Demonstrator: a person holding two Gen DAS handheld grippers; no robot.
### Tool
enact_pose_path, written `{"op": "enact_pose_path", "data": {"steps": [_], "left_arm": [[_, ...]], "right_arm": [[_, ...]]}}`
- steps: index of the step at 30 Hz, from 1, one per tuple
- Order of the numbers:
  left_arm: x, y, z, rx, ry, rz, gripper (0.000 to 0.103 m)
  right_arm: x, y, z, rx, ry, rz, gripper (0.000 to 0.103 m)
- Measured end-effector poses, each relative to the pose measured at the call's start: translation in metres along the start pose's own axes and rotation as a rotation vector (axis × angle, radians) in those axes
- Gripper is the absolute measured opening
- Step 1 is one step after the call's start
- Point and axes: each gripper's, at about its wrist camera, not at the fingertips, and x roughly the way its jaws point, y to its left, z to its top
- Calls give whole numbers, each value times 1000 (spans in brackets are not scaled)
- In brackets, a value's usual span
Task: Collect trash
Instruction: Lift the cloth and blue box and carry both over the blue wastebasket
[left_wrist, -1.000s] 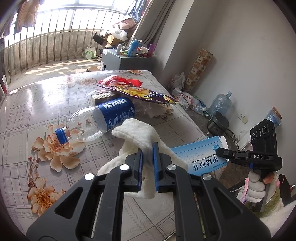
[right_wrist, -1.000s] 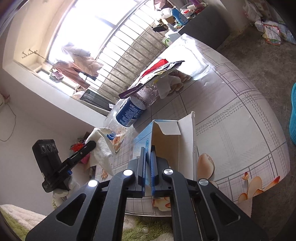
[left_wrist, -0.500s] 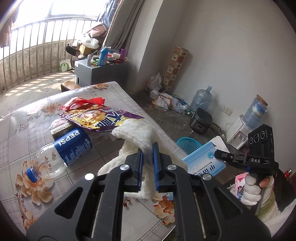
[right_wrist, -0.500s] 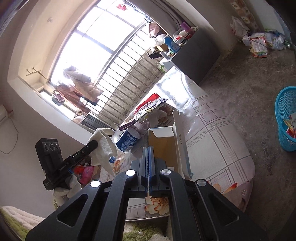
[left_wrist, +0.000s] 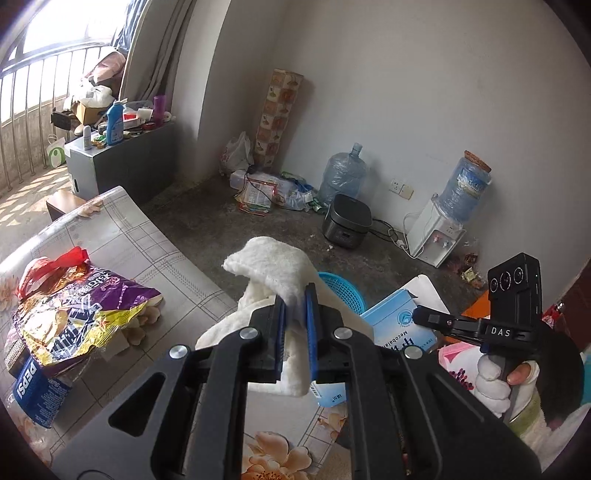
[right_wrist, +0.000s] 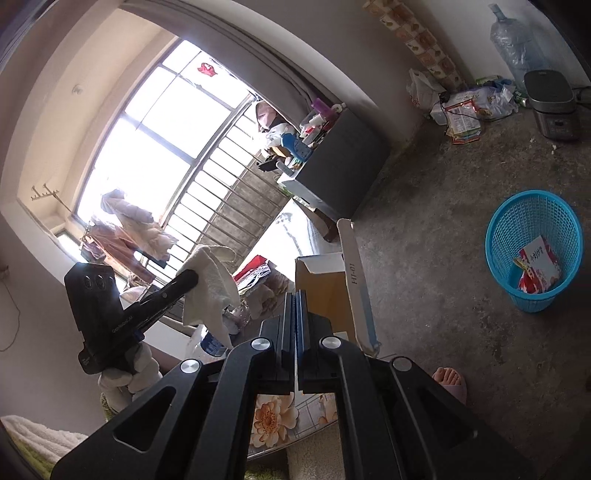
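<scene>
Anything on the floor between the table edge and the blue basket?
Right wrist view: only bare concrete floor between the table and the basket. A person's foot stands off to the near side.

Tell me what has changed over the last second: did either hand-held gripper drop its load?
No. Both swung away from the table toward the blue basket on the floor. The left hand-held gripper keeps the white cloth clamped; the right hand-held gripper keeps the open box. The Pepsi bottle and snack bag stayed on the table.
</scene>
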Motion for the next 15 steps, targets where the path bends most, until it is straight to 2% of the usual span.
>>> {"op": "enact_pose_path", "data": {"steps": [5, 8, 12, 15], "left_arm": [[70, -44, 36, 105, 60, -49, 8], [130, -70, 49, 164, 140, -57, 8], [218, -99, 51, 230, 263, -47, 8], [282, -110, 43, 251, 357, -20, 9]], "right_arm": [[-33, -27, 34, -9, -107, -139, 1], [-44, -44, 54, -49, -163, -297, 1], [-42, -80, 78, -75, -187, -498, 1], [-30, -114, 95, -69, -175, -595, 1]]}}
